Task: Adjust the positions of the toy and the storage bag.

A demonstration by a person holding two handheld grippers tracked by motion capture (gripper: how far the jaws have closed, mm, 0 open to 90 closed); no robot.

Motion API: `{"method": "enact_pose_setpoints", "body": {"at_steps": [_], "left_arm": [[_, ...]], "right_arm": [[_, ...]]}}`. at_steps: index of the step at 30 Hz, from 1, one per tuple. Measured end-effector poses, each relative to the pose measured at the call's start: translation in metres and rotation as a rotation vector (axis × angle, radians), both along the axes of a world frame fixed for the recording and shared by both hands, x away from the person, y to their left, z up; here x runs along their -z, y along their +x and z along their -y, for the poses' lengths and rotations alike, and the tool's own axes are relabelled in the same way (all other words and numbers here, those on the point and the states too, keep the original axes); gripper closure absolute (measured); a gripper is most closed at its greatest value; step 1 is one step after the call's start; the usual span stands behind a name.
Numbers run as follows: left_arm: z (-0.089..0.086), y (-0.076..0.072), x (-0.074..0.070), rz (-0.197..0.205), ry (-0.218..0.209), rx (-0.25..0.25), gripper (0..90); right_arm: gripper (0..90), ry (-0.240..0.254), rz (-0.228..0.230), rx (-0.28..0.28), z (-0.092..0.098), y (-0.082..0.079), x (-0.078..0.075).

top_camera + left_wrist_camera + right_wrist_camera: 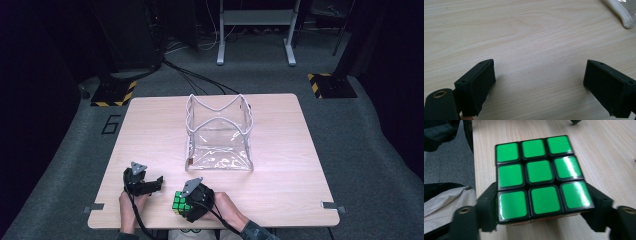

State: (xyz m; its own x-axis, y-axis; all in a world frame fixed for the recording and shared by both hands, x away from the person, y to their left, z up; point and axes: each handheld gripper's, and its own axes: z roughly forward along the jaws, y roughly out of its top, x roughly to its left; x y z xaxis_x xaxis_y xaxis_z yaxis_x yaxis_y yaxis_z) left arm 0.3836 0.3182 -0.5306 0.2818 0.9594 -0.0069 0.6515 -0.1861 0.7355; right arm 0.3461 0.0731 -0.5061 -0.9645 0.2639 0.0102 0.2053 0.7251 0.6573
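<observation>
Left gripper (pixel 159 180) sits near the front-left of the tabletop (pixel 150 130), jaws spread wide, nothing between them. In the left gripper view (pixel 539 82) the pads are matte black, blocky, slightly foamy-looking, over bare pale wood grain; a white corded edge of the bag (pixel 621 15) cuts across the top right corner.

Just to its right: the cube (pixel 181 202), at the front edge of the tabletop, sitting between the jaws of the right gripper (pixel 187 206). Right gripper view (pixel 544 212): jaws clamped on the cube (pixel 540 178) on opposite sides of its nearest row, pads pressed against the black plastic frame. Green face up toward the camera, glossy square stickers, glare streaks on the right column and the near-left one. A thin orange strip shows on the cube's lower edge. Whether the cube rests on the wood or is lifted, can't tell.

Further back, mid-table: clear bag (pixel 219 134), soft transparent plastic, boxy shape, white piped rim sagging into curves, open top, wrinkled base. Well apart from both grippers.

Tabletop is light wood laminate with rounded corners; grey carpet floor (pixel 360 130) around it.
</observation>
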Motion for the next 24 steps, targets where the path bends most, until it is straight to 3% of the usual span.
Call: {"method": "enact_pose_setpoints", "body": {"at_steps": [15,24], "left_arm": [[0.000,0.000,0.000,0.001,-0.002,-0.001,10.3],[0.000,0.000,0.000,0.001,-0.001,-0.001,10.3]], "right_arm": [[33.3,0.025,0.014,0.016,0.006,0.000,-0.004],[33.3,0.060,0.035,0.107,0.038,0.004,-0.017]]}}
